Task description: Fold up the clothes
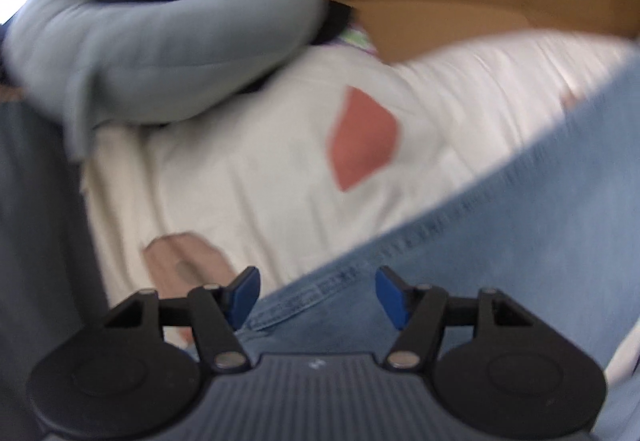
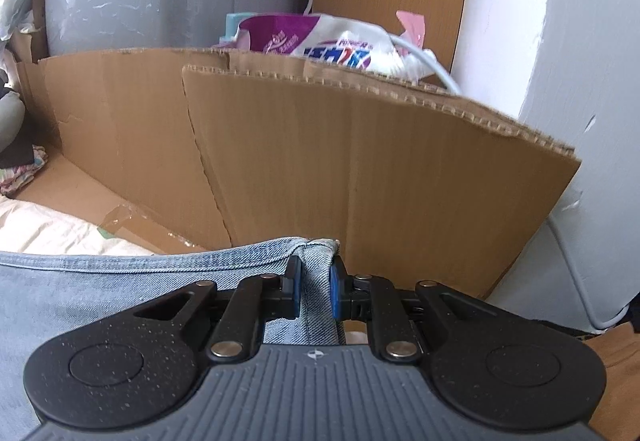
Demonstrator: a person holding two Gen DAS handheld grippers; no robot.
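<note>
A pair of light blue jeans (image 1: pixel 500 225) stretches from the lower middle to the right of the blurred left wrist view, over a white sheet (image 1: pixel 256 169). My left gripper (image 1: pixel 318 295) is open just above the denim's stitched edge, nothing between its blue pads. In the right wrist view the same jeans (image 2: pixel 100 281) spread out to the left, and my right gripper (image 2: pixel 316 287) is shut on a bunched corner of their hem, which sticks up between the pads (image 2: pixel 335 293).
A grey-blue garment (image 1: pixel 160 53) lies heaped at the upper left on the sheet, which bears an orange patch (image 1: pixel 364 139). Brown cardboard walls (image 2: pixel 360 169) stand close ahead of the right gripper, with a plastic bag (image 2: pixel 328 41) behind and a white wall (image 2: pixel 580 61) to the right.
</note>
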